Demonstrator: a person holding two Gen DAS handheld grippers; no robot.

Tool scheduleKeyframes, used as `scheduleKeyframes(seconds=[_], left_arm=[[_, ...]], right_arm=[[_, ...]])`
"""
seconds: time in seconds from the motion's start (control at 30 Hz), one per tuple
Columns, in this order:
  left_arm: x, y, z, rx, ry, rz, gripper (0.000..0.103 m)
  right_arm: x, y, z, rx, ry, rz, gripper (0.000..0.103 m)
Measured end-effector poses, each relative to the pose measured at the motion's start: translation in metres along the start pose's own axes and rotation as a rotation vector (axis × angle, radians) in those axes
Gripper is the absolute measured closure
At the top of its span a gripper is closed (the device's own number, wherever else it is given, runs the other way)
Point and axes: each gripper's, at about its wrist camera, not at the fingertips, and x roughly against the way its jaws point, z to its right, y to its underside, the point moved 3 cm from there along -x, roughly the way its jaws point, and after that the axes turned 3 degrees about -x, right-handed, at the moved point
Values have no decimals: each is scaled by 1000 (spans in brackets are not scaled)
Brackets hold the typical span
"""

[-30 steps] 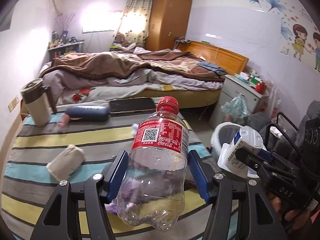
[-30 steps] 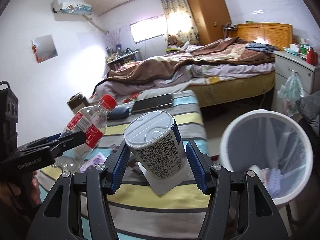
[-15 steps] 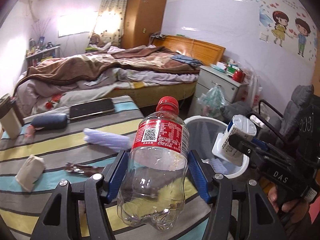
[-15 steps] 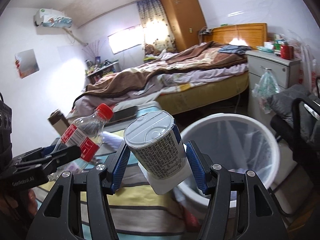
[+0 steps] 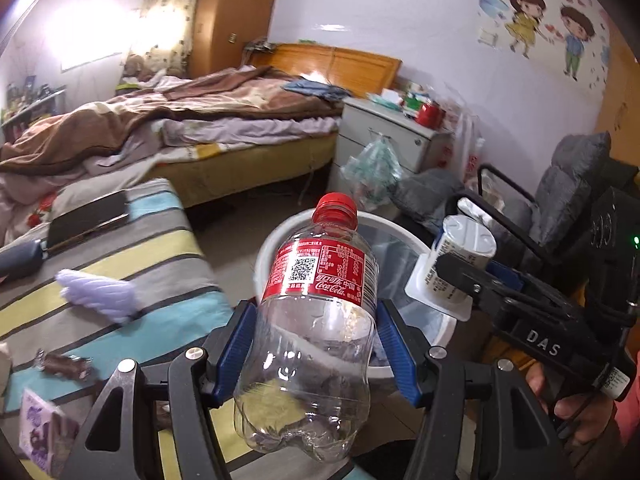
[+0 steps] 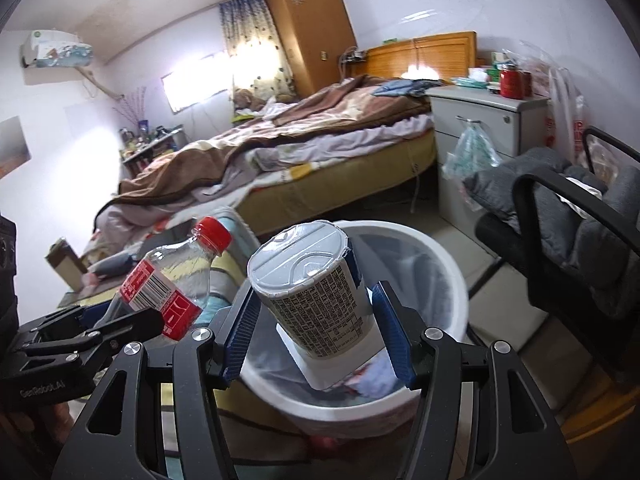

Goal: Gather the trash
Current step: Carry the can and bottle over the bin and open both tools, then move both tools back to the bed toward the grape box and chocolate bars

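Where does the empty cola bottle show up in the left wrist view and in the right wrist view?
Left wrist: cola bottle at centre, clamped in the left hand-held gripper.
Right wrist: cola bottle at lower left, red cap up.
Shared landmark: white trash bin.

Readable on the bottle (image 5: 316,332): a red label with the white "Coca-Cola" script, Chinese characters beside it, a QR code and a small table of print too fine to make out; from the right wrist view, a barcode on the same label. On the right tool (image 5: 460,276), white letters "DAS" along its black body. On the left tool (image 6: 132,326), "GenRobot.AI" in small pale print. On the cup (image 6: 316,300), dense black print and a barcode-like block, illegible. On a plastic bag (image 6: 564,128) by the cabinet, red print, unreadable.
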Motion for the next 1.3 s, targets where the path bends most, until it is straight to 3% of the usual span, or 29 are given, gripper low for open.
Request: scheduleKeyframes(seconds=[0.23,0.6,0.73,0.8,1.3], left_arm=[[-37,-5,14,-14,3,-58,41],[-69,-10,12,-6,7,-86,40],[-66,-12,12,1,21,-67,33],[-62,-12,10,9,16,-57,33],[-14,-2,-6,29,-54,1,33]], right_arm=[[-15,1,24,-12,56,-52,43],[-33,3,40,-1,94,-117,42],[-32,5,41,8,108,-115,41],[-31,5,41,16,115,-108,34],[-14,3,22,14,85,-64,34]])
